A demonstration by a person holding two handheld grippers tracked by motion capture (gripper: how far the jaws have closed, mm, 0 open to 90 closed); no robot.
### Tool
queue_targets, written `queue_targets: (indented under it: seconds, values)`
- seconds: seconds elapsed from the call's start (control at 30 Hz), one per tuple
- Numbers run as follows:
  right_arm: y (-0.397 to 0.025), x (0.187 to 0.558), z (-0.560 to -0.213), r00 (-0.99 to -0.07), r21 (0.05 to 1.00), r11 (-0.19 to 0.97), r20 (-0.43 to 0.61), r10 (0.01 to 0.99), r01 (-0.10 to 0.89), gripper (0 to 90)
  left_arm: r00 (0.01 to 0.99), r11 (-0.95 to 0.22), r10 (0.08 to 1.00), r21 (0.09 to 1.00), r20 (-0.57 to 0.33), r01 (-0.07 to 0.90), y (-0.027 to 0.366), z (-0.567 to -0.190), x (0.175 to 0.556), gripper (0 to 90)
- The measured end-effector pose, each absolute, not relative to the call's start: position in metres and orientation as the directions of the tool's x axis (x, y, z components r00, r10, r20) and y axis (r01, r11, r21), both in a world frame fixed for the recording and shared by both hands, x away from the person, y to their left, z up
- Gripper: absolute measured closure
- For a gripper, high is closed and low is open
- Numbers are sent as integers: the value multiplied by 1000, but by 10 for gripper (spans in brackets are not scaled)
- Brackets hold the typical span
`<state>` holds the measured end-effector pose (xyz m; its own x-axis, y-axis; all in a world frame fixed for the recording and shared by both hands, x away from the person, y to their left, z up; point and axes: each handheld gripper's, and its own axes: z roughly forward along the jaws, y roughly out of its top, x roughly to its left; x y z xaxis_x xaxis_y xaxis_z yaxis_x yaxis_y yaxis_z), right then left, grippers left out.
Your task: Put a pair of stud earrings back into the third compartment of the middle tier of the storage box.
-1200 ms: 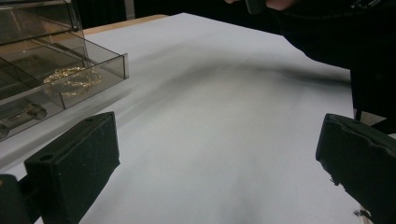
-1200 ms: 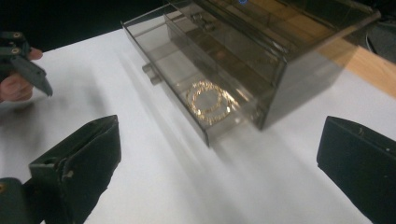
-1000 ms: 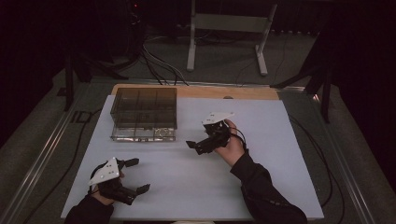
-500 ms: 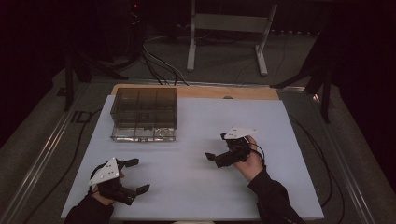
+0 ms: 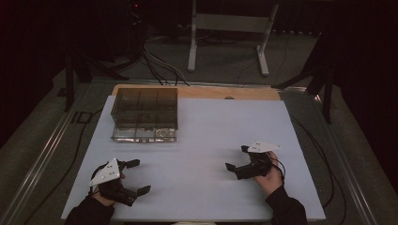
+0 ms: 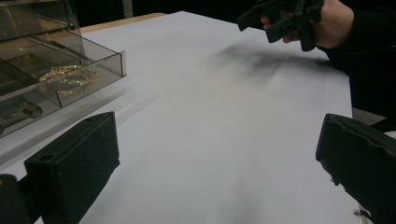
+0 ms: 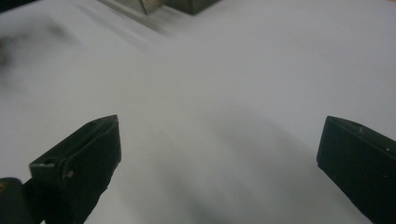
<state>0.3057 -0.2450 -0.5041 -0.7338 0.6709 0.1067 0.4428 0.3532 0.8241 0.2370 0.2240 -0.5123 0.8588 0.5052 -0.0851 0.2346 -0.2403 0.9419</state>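
A clear smoky plastic compartment box (image 5: 145,115) stands at the back left of the white table (image 5: 206,126). In the left gripper view, the box (image 6: 46,60) holds a gold chain (image 6: 70,77) in one front compartment and a small silvery piece (image 6: 23,109) in another. My left gripper (image 5: 141,176) rests near the front left, open, with nothing between its jaws (image 6: 217,158). My right gripper (image 5: 236,158) hovers at the front right, open and empty (image 7: 219,161), pointing left toward the box. It appears again as the right gripper (image 6: 285,18) held in a hand.
A wooden strip (image 5: 211,92) runs along the table's far edge. Beyond it are floor cables (image 5: 155,61) and a metal stand (image 5: 225,37). A cable (image 5: 319,154) trails off the right side. A corner of the box (image 7: 187,4) shows, blurred.
My right gripper has pulled back from beside the box toward the person and to the right, staying open. The left gripper has not moved.
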Motion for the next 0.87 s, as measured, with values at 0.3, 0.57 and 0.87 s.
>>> queue_targets:
  seconds: [0.3, 0.57, 0.87]
  values:
    - [-275, 289, -517, -697, 814, 339, 109, 709, 472, 0, 858, -245, 506, 940, -84, 237, 224, -513, 237, 5]
    - [-293, 275, -523, -680, 801, 348, 97, 727, 487, 0, 858, -244, 507, 940, -84, 237, 224, -513, 237, 5]
    - [-299, 272, -524, -670, 811, 320, 116, 733, 490, 0, 858, -247, 507, 940, -82, 235, 223, -513, 237, 5]
